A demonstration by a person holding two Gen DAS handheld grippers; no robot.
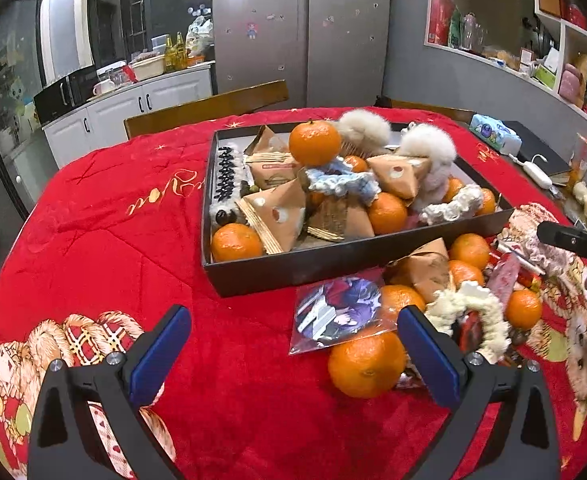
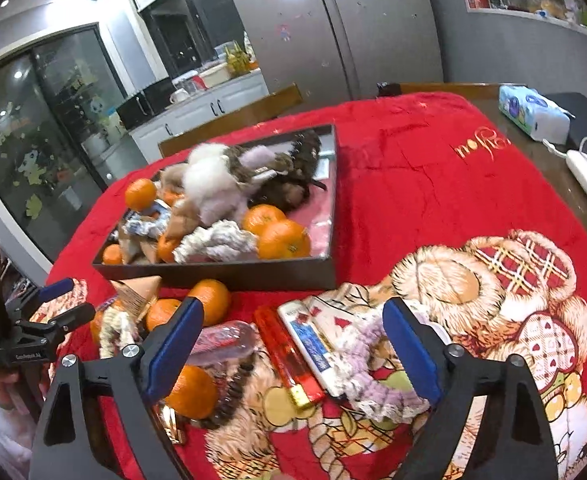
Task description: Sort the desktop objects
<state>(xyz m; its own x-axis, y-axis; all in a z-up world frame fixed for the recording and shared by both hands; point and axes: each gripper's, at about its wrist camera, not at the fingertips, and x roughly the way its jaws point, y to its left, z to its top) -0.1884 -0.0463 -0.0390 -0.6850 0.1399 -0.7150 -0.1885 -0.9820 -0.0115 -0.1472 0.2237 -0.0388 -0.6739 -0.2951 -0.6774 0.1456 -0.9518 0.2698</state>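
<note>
While a red blanket (image 1: 133, 240) covers the table, the black tray (image 1: 313, 268) sits heaped with oranges and packets. Loose oranges (image 1: 367, 364), a red lighter (image 2: 285, 356) and a purple scrunchie (image 2: 369, 376) crowd before it. Both the left gripper (image 1: 293, 356) and the right gripper (image 2: 293, 344) gape wide, empty; tray contents blur in the right view.

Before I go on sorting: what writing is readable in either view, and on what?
"You", gold script, upside down: red blanket.
Small white lettering on the left claw's body: too small to read.
Print on the white-and-blue lighter and paper pyramid packets: blurred.
Fridge stickers: unreadable.
</note>
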